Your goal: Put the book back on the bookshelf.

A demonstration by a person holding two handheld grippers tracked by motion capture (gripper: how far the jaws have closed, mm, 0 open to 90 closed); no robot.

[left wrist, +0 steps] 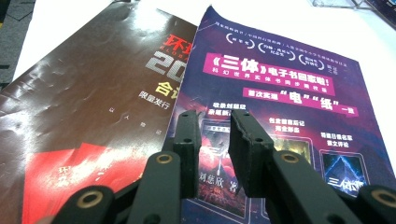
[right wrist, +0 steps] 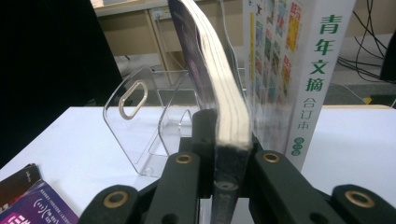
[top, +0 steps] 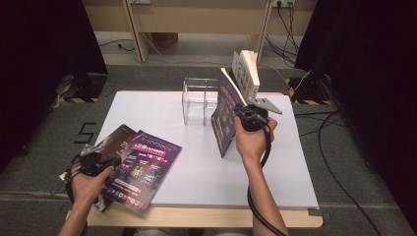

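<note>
The purple-covered book [top: 227, 114] stands on edge above the white table sheet [top: 206, 167], right of centre, clamped at its lower edge by the right gripper [top: 246, 118], whose jaws press both covers. In the right gripper view the book [right wrist: 223, 100] rises straight up between the jaws. A white book [top: 246, 73] stands just behind it, and a clear acrylic rack [top: 199, 101] sits to the left. At the near left, the left gripper [top: 114, 161] hovers partly open, holding nothing, over a purple magazine [left wrist: 280, 93] overlapping a dark magazine [left wrist: 88, 93]
</note>
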